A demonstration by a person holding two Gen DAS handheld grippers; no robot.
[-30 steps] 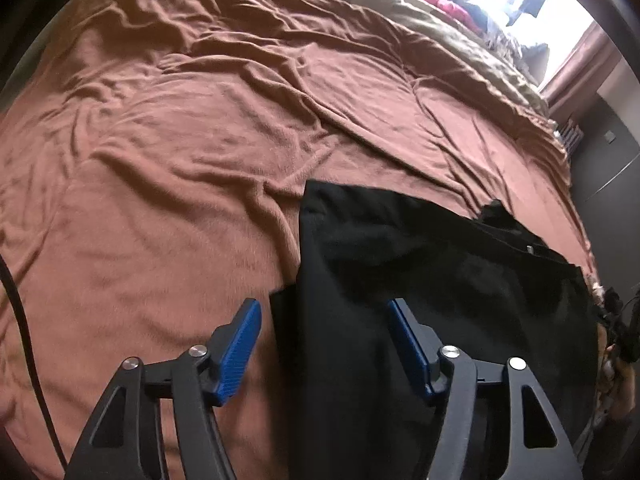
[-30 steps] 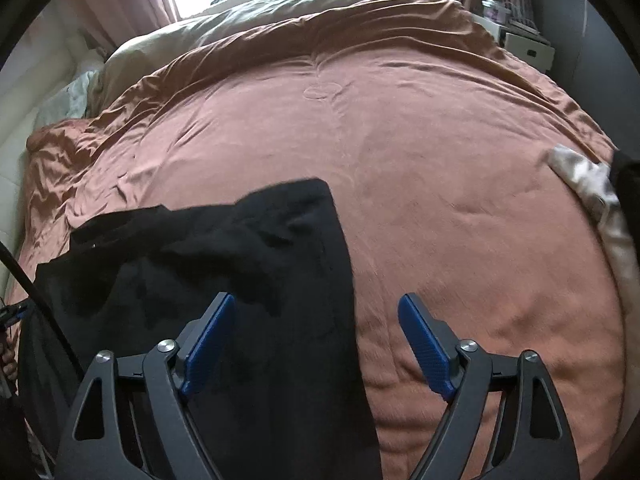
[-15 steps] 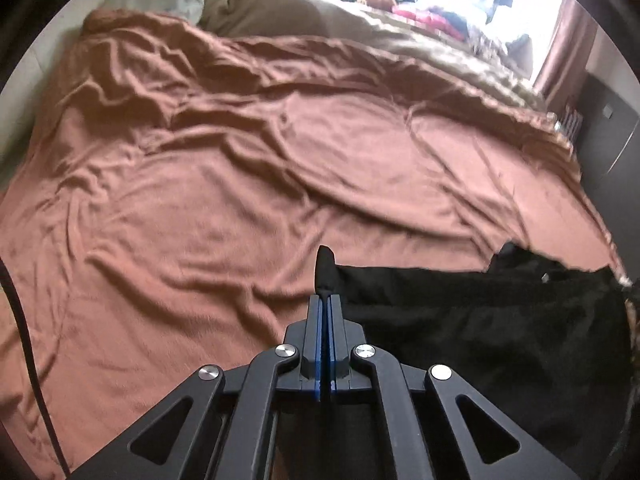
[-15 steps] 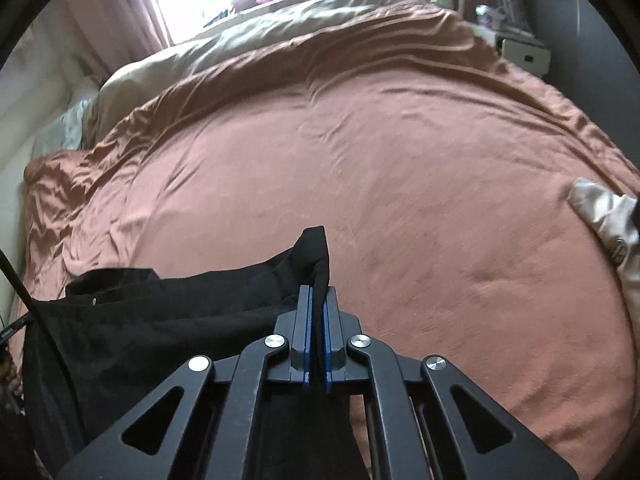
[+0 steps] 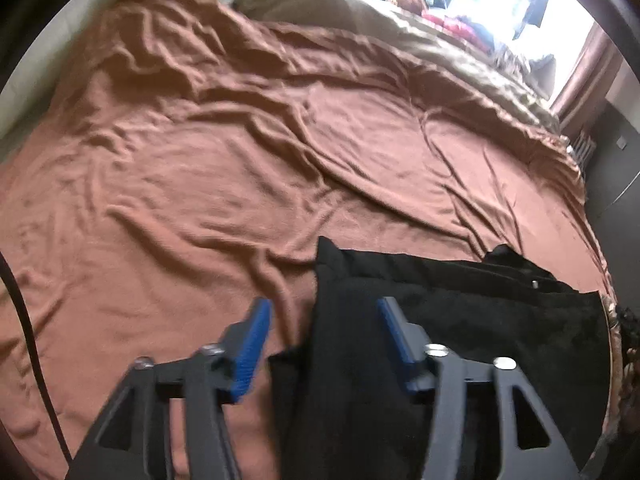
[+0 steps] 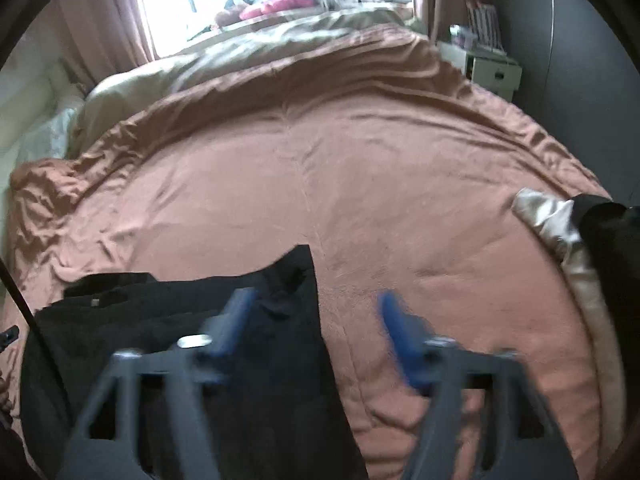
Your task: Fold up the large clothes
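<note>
Now both jaws are opening: left gripper [image 5: 322,328] and right gripper [image 6: 316,322] empty above the black garment [image 5: 460,320]; smooth its fold before regripping.

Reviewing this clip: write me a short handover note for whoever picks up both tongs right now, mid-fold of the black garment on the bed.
Left tongs: jaws opening, nothing pinched; the black garment lies below them, its left edge running between the fingers.
Right tongs: jaws opening, empty, above the garment's right edge.
Garment: flat on the brown blanket at the near edge of the bed, far corners laid down, with a layer doubled over.
Done: one fold appears laid and released.
Left: probably smooth it and fold again to a smaller shape; I cannot tell how many layers there are.
</note>
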